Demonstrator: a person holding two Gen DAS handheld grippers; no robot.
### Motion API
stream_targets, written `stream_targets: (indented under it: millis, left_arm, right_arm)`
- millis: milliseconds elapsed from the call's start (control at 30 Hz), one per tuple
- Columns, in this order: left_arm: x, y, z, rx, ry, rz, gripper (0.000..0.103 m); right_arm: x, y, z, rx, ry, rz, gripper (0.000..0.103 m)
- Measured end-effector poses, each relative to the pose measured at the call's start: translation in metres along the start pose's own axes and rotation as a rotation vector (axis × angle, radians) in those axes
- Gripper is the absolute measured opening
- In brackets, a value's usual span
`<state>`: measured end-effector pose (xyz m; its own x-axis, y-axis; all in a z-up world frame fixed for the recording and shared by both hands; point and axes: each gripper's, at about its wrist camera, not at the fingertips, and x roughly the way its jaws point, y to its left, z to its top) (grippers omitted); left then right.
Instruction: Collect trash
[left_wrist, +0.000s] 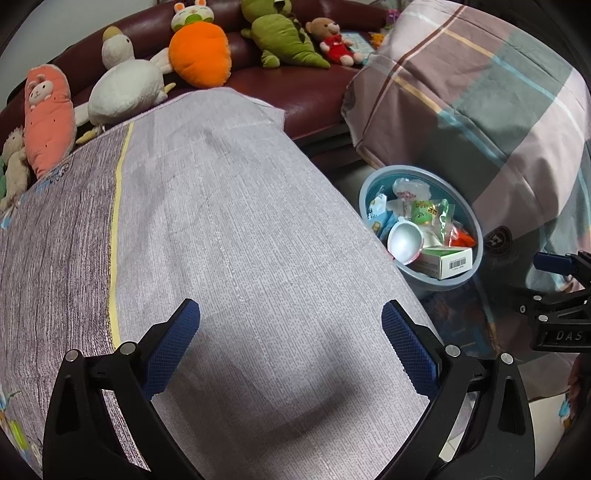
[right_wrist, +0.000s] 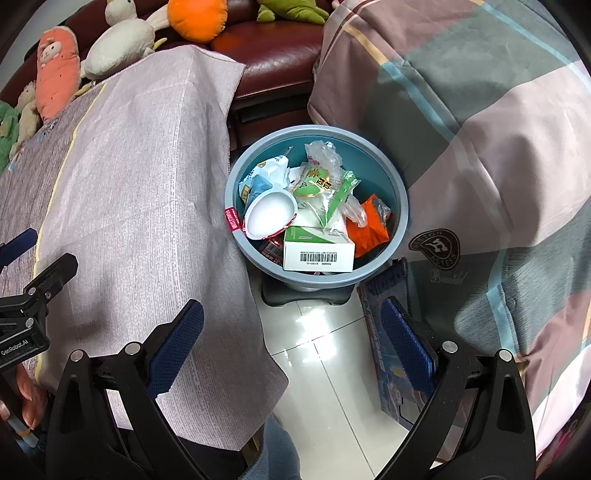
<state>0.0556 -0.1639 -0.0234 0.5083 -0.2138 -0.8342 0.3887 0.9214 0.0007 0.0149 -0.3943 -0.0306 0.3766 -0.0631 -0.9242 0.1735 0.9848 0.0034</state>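
**Bin ahead of the right gripper, both grippers empty**

Evidently the trash is already gathered: the blue bin (right_wrist: 400, 218) on the floor holds a white bowl-shaped cup (right_wrist: 269, 216), a green-and-white carton (right_wrist: 318, 252) with its barcode face turned toward the camera, an orange wrapper (right_wrist: 370, 230) and several clear and printed packets (right_wrist: 325, 184). A small red label (right_wrist: 232, 219) hangs over the bin's left rim, next to the edge of the cloth-covered table (right_wrist: 147, 184).

The right gripper (right_wrist: 291, 328) hangs above the tiled floor (right_wrist: 325, 369) with the bin straight ahead of it and a little beyond its fingertips, well apart from them. Its jaws stand wide and nothing lies between them. The carton's long axis runs left to right, across the line of the fingers.

The left gripper (left_wrist: 290, 325) hovers over the table's near right part, jaws equally wide and empty; from it the bin (left_wrist: 476, 225) lies forward and off to the right, past the table's right edge. The right gripper is thus clearly the nearer one to the bin.

The cloth within view shows no loose trash, so by my judgement the collecting is near its end, unless items lie outside these views. The plush toys (left_wrist: 199, 51) on the sofa (left_wrist: 314, 92) beyond the table's far edge look like no part of the job.
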Motion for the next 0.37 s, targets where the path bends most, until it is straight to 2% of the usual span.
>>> stream_targets:
  millis: [367]
  left_arm:
    - [-0.0038,-0.0013,-0.0005,0.006,0.005,-0.007,0.099]
  right_arm:
    - [-0.0104,0.0005,0.0,-0.005,-0.022,-0.012,0.096]
